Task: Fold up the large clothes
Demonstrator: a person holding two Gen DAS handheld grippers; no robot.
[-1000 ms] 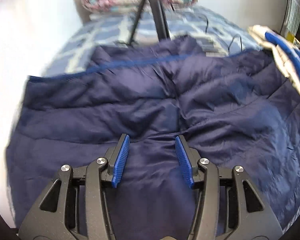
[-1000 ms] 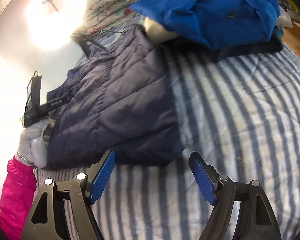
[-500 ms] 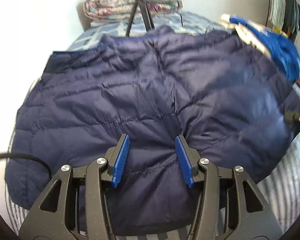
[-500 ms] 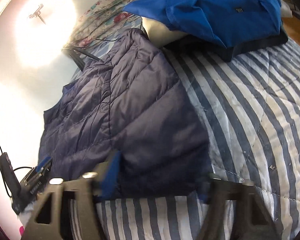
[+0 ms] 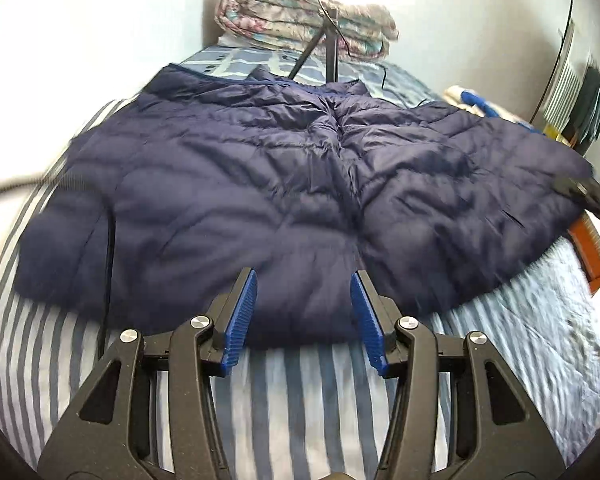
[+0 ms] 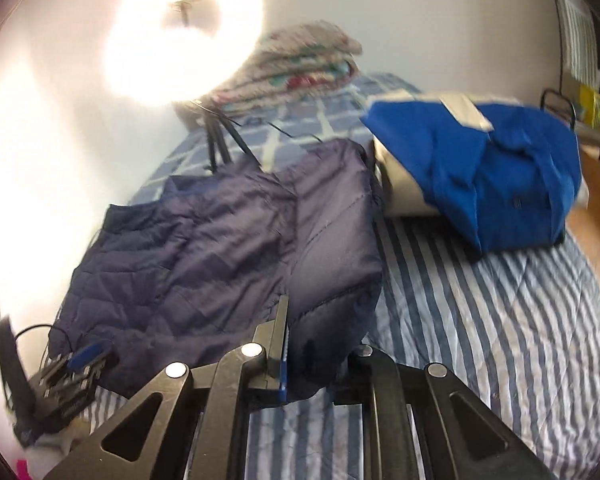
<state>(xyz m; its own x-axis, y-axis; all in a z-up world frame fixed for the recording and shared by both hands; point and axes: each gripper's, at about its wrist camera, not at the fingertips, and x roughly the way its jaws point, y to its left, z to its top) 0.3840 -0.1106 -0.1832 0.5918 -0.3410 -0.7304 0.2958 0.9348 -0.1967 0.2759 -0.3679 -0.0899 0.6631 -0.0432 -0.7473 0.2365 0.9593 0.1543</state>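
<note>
right claw [image 6: 300, 344] closed on jacket [image 6: 332, 264] corner

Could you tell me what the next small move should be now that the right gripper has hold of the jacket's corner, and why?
Probably carry the pinched corner up and across toward the jacket's middle. The right gripper, whose jaws have just been closing, is shut on the near right corner of the navy quilted puffer jacket, which lies spread on the blue-and-white striped bedspread. The left gripper is open, holding nothing.
</note>
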